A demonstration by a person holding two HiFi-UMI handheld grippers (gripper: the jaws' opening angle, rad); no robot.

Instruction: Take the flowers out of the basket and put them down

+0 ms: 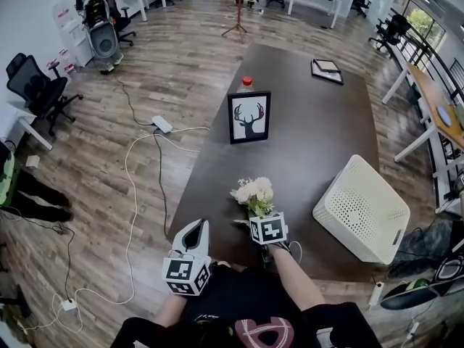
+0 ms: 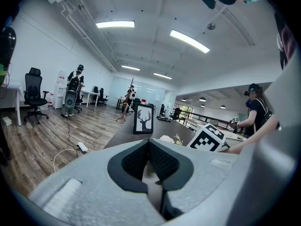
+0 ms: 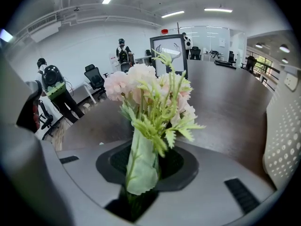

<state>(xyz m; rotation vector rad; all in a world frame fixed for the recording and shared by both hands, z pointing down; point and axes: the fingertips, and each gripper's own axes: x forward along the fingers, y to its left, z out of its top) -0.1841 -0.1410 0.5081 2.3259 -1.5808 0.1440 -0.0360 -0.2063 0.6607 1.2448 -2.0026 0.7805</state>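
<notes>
A small bunch of pale pink flowers (image 1: 254, 192) with green leaves lies near the front of the dark table (image 1: 312, 136). My right gripper (image 1: 257, 217) is at its stem end. In the right gripper view the flowers (image 3: 149, 89) rise between the jaws, and my right gripper (image 3: 146, 163) stands slightly open, with dark gaps on both sides of the stems. The white perforated basket (image 1: 362, 207) lies on its side to the right of the flowers, with its wall (image 3: 284, 140) close by. My left gripper (image 1: 196, 228) hangs at the table's front left corner, and in its own view the left gripper (image 2: 149, 144) is shut and empty.
A framed deer picture (image 1: 249, 116) stands mid-table with a red-capped bottle (image 1: 246, 83) behind it. A flat dark frame (image 1: 327, 70) lies at the far right of the table. Cables and a power strip (image 1: 162, 124) trail over the wooden floor on the left, near office chairs (image 1: 32, 85).
</notes>
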